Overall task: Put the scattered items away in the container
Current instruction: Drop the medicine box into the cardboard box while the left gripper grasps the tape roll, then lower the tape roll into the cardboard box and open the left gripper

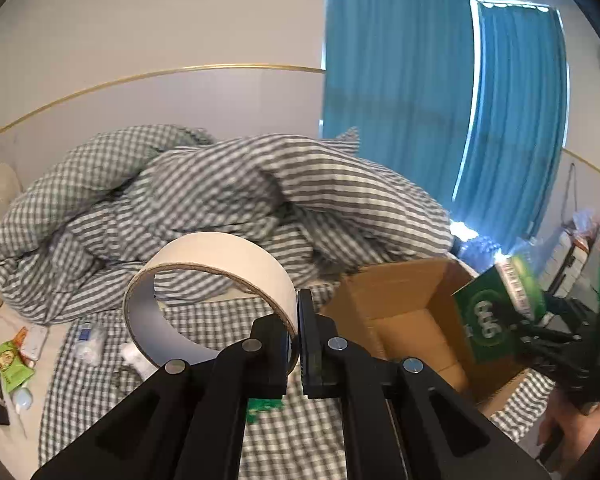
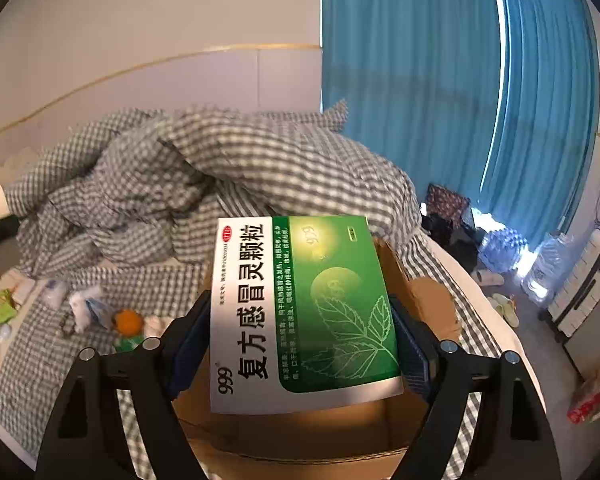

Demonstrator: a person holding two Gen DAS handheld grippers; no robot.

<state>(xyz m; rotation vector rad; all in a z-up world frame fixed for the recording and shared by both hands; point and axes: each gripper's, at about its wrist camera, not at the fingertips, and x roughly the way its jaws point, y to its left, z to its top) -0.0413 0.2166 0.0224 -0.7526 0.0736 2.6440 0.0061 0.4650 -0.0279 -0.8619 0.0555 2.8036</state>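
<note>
My left gripper (image 1: 298, 332) is shut on the rim of a white roll of tape (image 1: 208, 280), held above the checked bedsheet, left of the open cardboard box (image 1: 404, 308). My right gripper (image 2: 300, 344) is shut on a green and white medicine box (image 2: 300, 312), held over the open cardboard box (image 2: 308, 428). In the left wrist view the medicine box (image 1: 496, 312) and right gripper (image 1: 548, 340) hang over the box's right side. Scattered items lie on the bed at the left: a green packet (image 1: 8, 364), small bottles (image 1: 88, 340), an orange object (image 2: 129, 322).
A crumpled grey checked duvet (image 1: 204, 200) is piled behind the box. Blue curtains (image 2: 440, 92) hang at the right. The bed edge drops to a floor with slippers (image 2: 504, 308), water bottles (image 2: 500, 248) and a red bag (image 2: 592, 400).
</note>
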